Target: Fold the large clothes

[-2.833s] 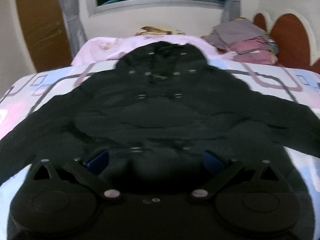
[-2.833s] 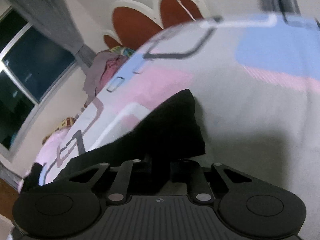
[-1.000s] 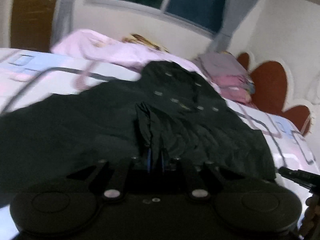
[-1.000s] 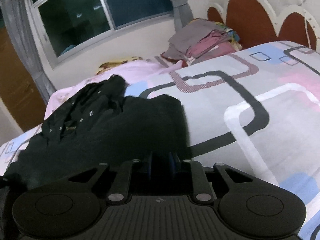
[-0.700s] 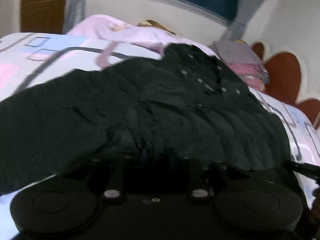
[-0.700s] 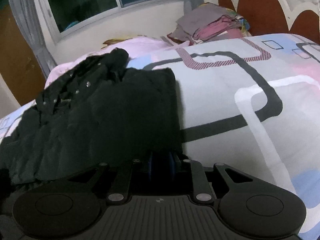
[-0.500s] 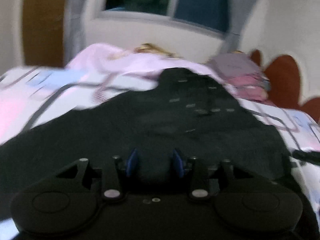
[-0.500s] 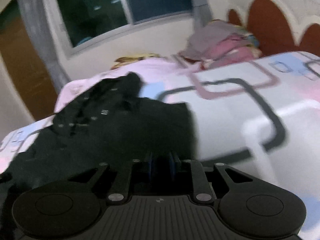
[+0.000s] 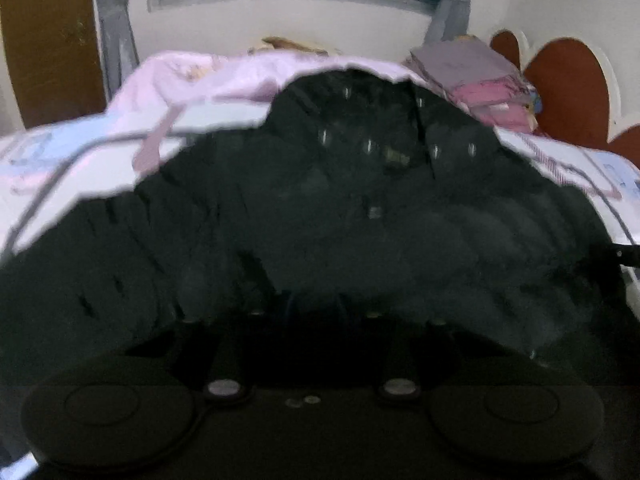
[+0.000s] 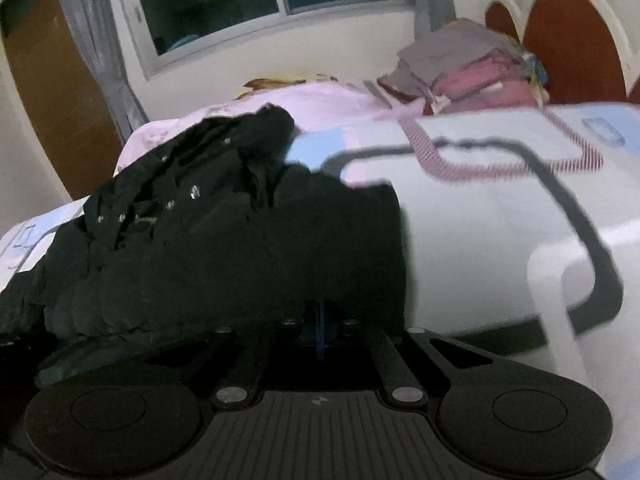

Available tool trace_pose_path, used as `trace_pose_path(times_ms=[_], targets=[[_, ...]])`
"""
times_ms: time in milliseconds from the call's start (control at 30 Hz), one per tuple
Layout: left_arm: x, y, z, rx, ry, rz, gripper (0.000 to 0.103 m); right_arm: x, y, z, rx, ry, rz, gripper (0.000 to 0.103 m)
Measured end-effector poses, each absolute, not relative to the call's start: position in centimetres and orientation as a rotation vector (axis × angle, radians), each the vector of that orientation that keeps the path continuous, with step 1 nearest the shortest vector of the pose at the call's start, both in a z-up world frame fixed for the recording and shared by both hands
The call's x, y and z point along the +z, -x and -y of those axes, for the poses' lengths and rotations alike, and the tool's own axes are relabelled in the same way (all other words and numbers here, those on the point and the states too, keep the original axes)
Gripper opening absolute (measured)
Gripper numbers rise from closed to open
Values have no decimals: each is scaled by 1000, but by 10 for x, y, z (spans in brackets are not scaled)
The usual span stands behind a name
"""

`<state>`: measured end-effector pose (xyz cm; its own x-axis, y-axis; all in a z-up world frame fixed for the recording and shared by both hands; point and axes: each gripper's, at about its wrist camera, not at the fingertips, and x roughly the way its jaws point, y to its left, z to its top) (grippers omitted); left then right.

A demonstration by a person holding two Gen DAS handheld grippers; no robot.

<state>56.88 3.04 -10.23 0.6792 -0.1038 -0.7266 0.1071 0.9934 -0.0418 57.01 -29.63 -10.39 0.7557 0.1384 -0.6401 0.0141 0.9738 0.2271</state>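
Across patterned bed (image 9: 72,152), black jacket (image 9: 360,216) spread, hood toward 12 o'clock. Left tool (image 9: 314,308) at 6 o'clock, buried in dark fabric; jaws just been closing, grip on jacket cannot be told, too dim. Right tool (image 10: 320,324) jaws fully closed, seemingly pinching jacket edge. Folded clothes pile (image 10: 468,68) at 1 o'clock by headboard (image 10: 572,40).
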Motion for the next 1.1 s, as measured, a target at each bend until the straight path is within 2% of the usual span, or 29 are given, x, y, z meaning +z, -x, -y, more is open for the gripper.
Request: trace_pose_path(times_ms=[67,100,267,433,533,567,600,633,667,700,733,800,900,1033,1100], targets=[[-90,-574,-20,-107,-36,-757,50,-95,-583,295,54,-216,-678,0],[-87,-579,-17,-97,-54,-747,52,-95,-594,298,36,-216,-683,0],[-116,-610,-28,-75,-41,-840,53,-128,-645,312,-26,-182,-848,0],[-127,-612,-34,-82,-27,-850,53,-138,-639,313,-28,-145,-826,0],[-112,-606,-35,-72,-29,-846,50,-120,-628,310,-62,-112,-820,0],[-104,-596,-35,-71,-41,-820,52,-109,-618,309,-57,-109,-792,5],[-95,-583,-37,-74,-42,-786,54,-96,-601,310,-43,-122,-754,35],[-87,-571,-39,-76,-27,-754,61,-88,-585,311,-24,-135,-713,66],[-81,-559,-40,-79,-4,-734,65,-83,-571,310,0,-133,-684,67],[-79,-549,-41,-84,13,-722,65,-82,-559,307,13,-124,-700,66],[-80,-541,-39,-95,16,-722,65,-84,-554,303,30,-131,-724,52],[-90,-539,-34,-102,6,-754,64,-101,-550,295,71,-153,-799,34],[-122,-549,-37,-105,30,-839,66,-123,-554,283,42,-92,-845,34],[-116,-550,-37,-84,30,-837,66,-111,-552,276,5,-64,-845,34],[-106,-538,-42,-65,43,-821,75,-99,-534,280,13,-66,-805,34]])
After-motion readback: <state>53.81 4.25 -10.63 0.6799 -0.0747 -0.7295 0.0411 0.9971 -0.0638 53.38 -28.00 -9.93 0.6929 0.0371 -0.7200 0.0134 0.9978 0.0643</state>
